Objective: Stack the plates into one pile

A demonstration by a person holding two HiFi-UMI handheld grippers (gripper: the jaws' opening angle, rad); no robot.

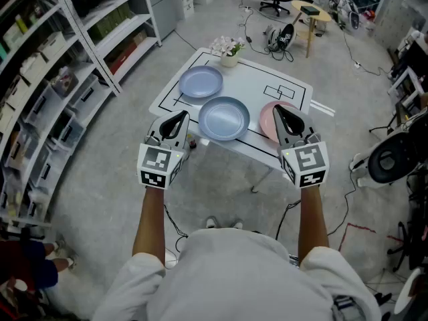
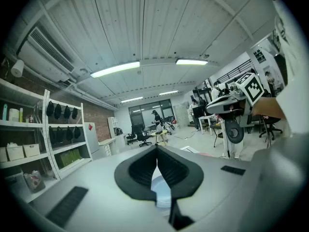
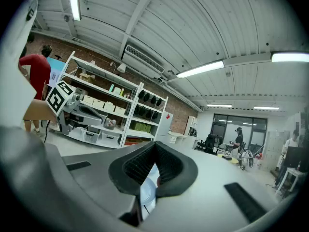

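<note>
Three plates lie apart on the white tabletop (image 1: 257, 72), none stacked. The near blue plate (image 1: 224, 118) sits by the tabletop's front edge. The far blue plate (image 1: 200, 82) lies behind it and a little to the left, close but not touching. The pink plate (image 1: 269, 118) lies just right of the near blue plate and is partly hidden by the right tool (image 1: 279, 112). A flower pot (image 1: 229, 51) stands beyond the near blue plate, at the tabletop's back edge.

The left tool (image 1: 180, 117) is held just left of the near blue plate, and the right tool is held to the plate's right, over the pink plate. In the gripper views the left tool (image 2: 157, 164) and the right tool (image 3: 155, 164) each have their jaws closed together with nothing between them.
</note>
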